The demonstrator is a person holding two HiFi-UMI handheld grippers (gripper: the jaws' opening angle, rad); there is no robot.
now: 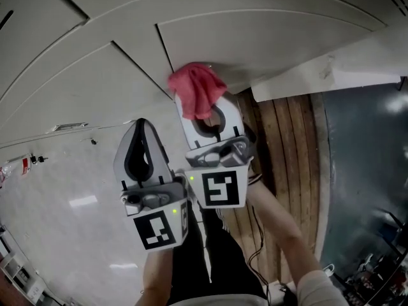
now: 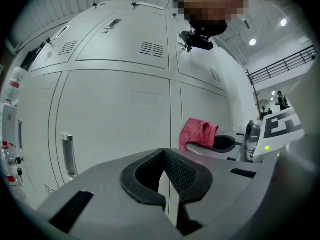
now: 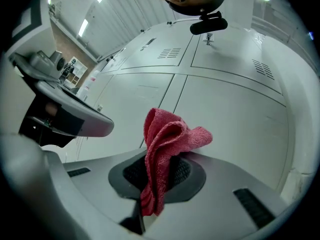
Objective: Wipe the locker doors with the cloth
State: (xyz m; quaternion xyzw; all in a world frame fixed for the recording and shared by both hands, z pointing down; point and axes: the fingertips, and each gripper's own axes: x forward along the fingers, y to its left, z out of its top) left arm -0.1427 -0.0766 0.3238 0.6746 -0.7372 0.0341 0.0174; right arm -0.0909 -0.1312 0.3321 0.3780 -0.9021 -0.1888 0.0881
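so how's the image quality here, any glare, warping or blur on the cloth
Head view: the locker doors bow into arcs, pale glare patches sit on the glossy floor, the red cloth is sharp. Left gripper view: dark fisheye corners, ceiling lights flare at upper right. Right gripper view: cloth weave crisp, black vignette round the rim.

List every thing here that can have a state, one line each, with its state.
right gripper, shut on the red terry cloth
red terry cloth, bunched, pinched between the fingers
left gripper, shut, nothing between its fingers
pale grey metal locker doors, all closed
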